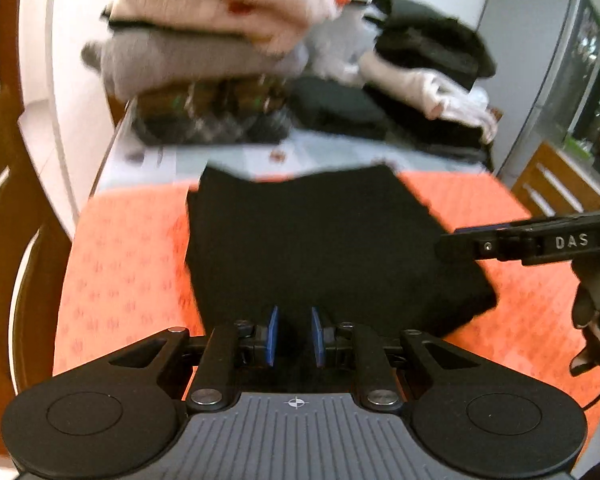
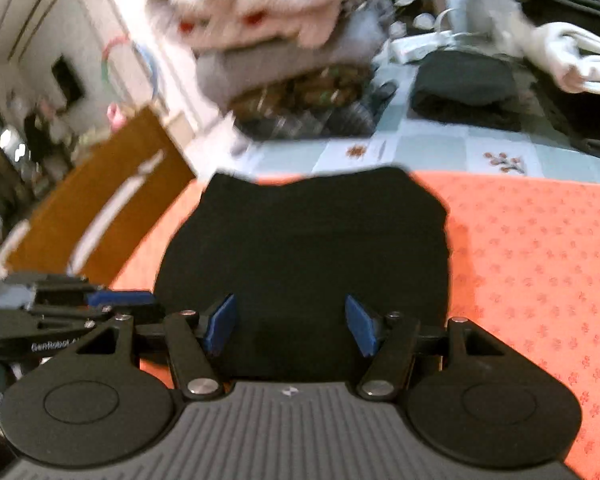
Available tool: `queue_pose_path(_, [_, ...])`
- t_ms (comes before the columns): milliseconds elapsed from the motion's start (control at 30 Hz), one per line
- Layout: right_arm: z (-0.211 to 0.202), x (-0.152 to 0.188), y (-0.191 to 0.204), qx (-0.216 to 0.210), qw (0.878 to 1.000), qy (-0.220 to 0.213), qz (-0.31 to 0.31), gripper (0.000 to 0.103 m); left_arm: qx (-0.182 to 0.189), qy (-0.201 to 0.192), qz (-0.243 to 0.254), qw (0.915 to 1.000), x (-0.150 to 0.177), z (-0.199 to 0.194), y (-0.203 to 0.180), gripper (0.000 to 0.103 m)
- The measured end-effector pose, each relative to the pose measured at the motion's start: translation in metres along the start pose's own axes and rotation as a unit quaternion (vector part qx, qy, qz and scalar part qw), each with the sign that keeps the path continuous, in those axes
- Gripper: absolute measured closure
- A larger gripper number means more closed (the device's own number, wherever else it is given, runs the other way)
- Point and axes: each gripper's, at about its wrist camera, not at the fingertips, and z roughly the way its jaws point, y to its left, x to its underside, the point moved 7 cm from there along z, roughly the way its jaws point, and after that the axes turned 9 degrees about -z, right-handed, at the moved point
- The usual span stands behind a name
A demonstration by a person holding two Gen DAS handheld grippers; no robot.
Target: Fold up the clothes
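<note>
Blurred, seemingly matte black garment (image 1: 320,248)

The left black hand-held gripper with blue pads (image 1: 295,336) points forward, its jaws a narrow gap apart with nothing visible between them. The right black hand-held gripper with blue pads (image 2: 290,326) sits just beside it, jaws spread wide, held by a dark-gloved hand (image 1: 596,312).

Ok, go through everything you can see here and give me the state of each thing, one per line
Black garment: folded, lying flat on the orange cloth.
Left gripper: open a little, nothing held, at the garment's near edge.
Right gripper: open wide, empty, over the garment's near edge.
Stack of clothes: folded and piled at the table's far left.
Dark and white clothes: heaped loosely, unfolded.
</note>
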Motion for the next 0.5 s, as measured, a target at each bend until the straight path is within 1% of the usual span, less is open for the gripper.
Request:
queue_pose_path(33, [-0.006, -0.003, -0.007, 0.006, 1.0, -0.011, 0.014, 0.032, 0.004, -0.007, 0.005, 1.0, -0.005, -0.002, -0.004, 0.082])
queue_pose_path(67, [-0.01, -0.003, -0.018, 0.009, 0.999, -0.022, 0.037, 0.027, 0.009, -0.01, 0.012, 0.9998, -0.008, -0.001, -0.007, 0.08])
queue_pose_path(133, [-0.017, -0.001, -0.042, 0.015, 0.995, -0.045, 0.086, 0.023, 0.016, -0.006, 0.032, 0.9993, -0.012, 0.005, -0.016, 0.08])
queue_pose_path(233, [-0.014, 0.013, -0.076, 0.008, 0.986, -0.055, 0.157, 0.022, 0.024, 0.007, 0.06, 0.9979, -0.013, 0.019, -0.029, 0.08])
queue_pose_path(267, [-0.011, 0.018, -0.085, 0.0, 0.982, -0.057, 0.178, 0.022, 0.027, 0.012, 0.068, 0.9972, -0.013, 0.025, -0.033, 0.08])
queue_pose_path(367, [0.003, 0.034, -0.106, -0.042, 0.965, -0.072, 0.248, 0.022, 0.024, 0.037, 0.073, 0.9964, -0.008, 0.043, -0.036, 0.08])
queue_pose_path(433, [0.013, 0.04, -0.114, -0.06, 0.956, -0.084, 0.276, 0.022, 0.018, 0.05, 0.067, 0.9963, -0.005, 0.054, -0.033, 0.08])
queue_pose_path(500, [0.024, 0.045, -0.116, -0.083, 0.948, -0.095, 0.294, 0.022, 0.019, 0.054, 0.058, 0.9967, -0.003, 0.058, -0.03, 0.08])
